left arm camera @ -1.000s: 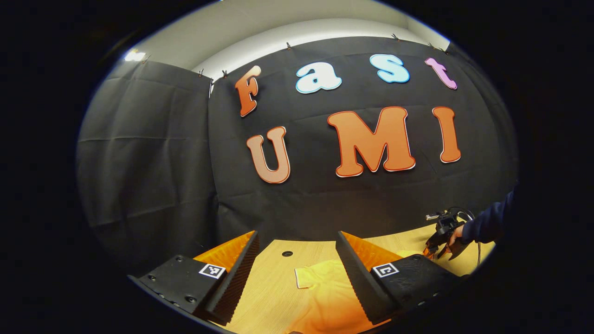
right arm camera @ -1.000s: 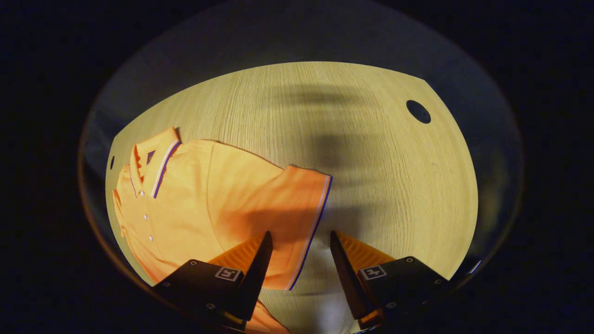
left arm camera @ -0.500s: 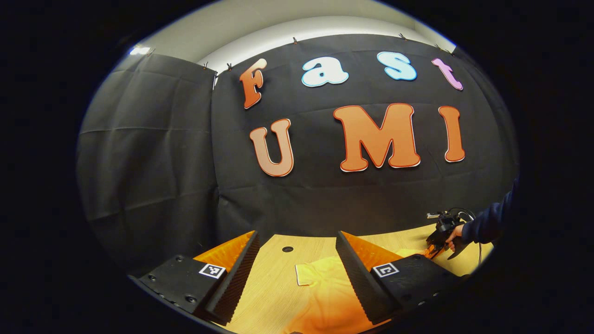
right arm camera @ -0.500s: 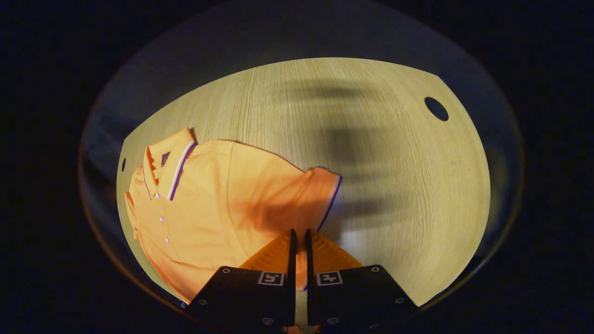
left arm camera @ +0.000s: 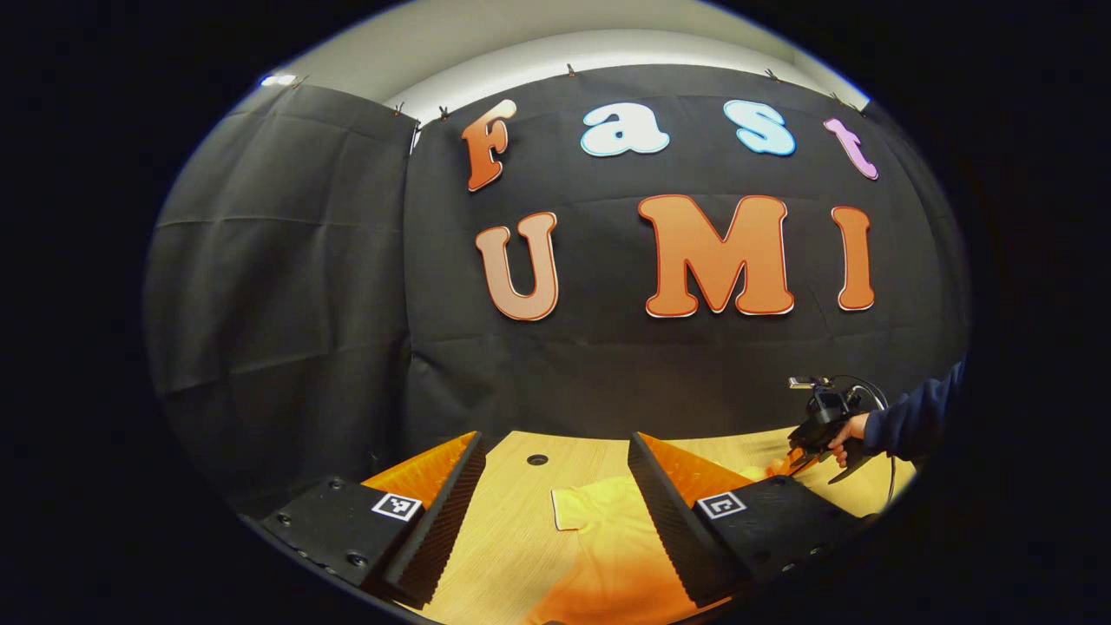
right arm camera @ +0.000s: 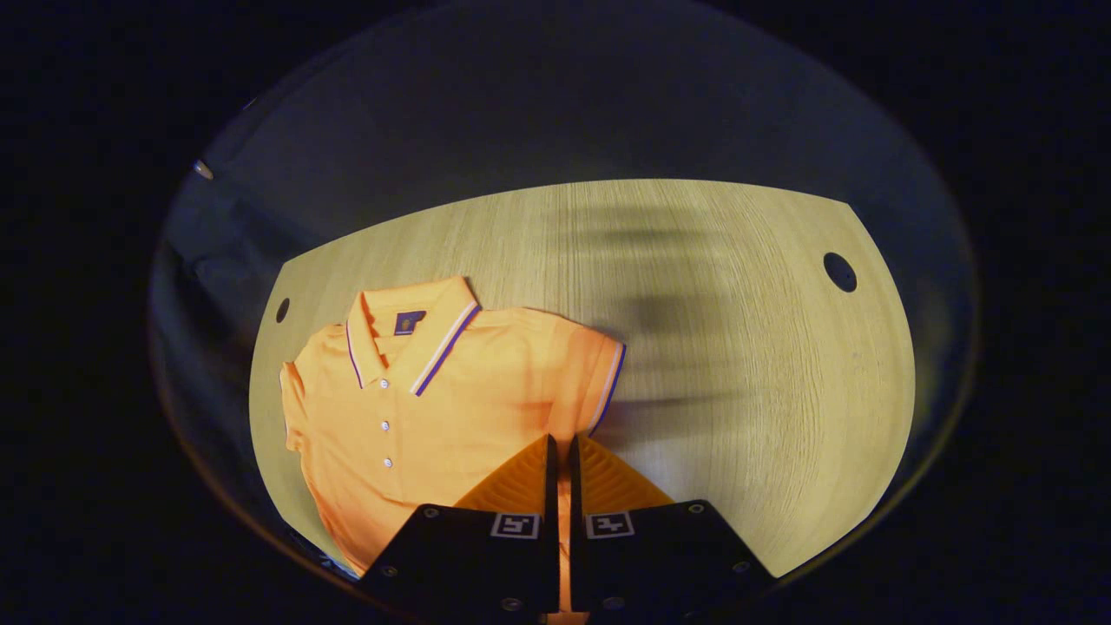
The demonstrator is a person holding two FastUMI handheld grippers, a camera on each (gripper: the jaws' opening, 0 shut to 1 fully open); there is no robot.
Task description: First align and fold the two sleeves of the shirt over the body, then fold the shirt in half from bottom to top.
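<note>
In the left gripper view, the left gripper [left arm camera: 555, 486] hangs above the wooden table [left arm camera: 508, 538] with its jaws wide apart, and it holds nothing. Between and below its fingers lies a part of the orange shirt [left arm camera: 608, 547] on the table. At the far right, a hand [left arm camera: 840, 434] in a dark sleeve [left arm camera: 916, 421] holds the right gripper [left arm camera: 794, 456] at the shirt's edge.

In the right gripper view, the shirt [right arm camera: 434, 417] lies flat on the table [right arm camera: 738, 365], collar away from the camera. The right gripper [right arm camera: 560, 456] has its jaws together, clamped on the sleeve [right arm camera: 590, 382] near its striped cuff.
</note>
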